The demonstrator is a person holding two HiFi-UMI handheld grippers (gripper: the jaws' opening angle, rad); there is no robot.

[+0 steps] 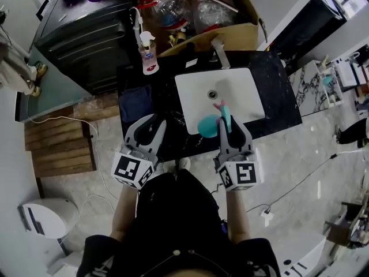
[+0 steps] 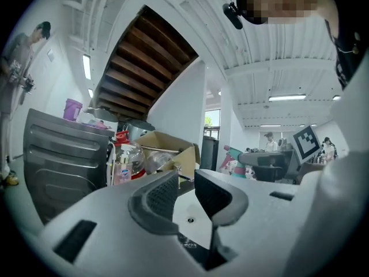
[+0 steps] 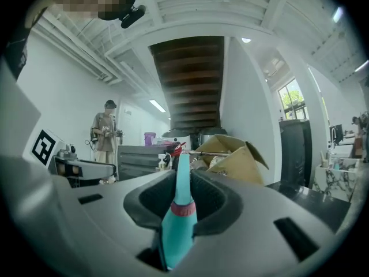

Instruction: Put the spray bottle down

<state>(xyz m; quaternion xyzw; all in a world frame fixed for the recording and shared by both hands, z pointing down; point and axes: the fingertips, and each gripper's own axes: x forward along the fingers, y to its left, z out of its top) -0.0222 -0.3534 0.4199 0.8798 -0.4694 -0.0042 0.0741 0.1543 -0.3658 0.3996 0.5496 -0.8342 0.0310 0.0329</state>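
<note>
Main hazard: the black countertop offers little bare surface on the near side of the white sink basin, and the spray bottle hangs over the basin's near rim. If it is released there it would likely drop into the bowl or tip off the rim, and the basin's sloped inside would let it roll. Second hazard: the right gripper grips the bottle only at its slim upper part, so the wider body hangs to one side. A tilted set-down would probably topple the bottle. Third hazard: a soap dispenser stands beyond the basin's far left corner and a faucet stands behind the basin, so a placement far back risks a knock. The left gripper, near-left of the basin, has its jaws narrowly apart with nothing between them, and it gives no support. The bottle is teal with a rounded body, a red-pink band at the collar, and a narrow teal neck that rises between the right jaws.
</note>
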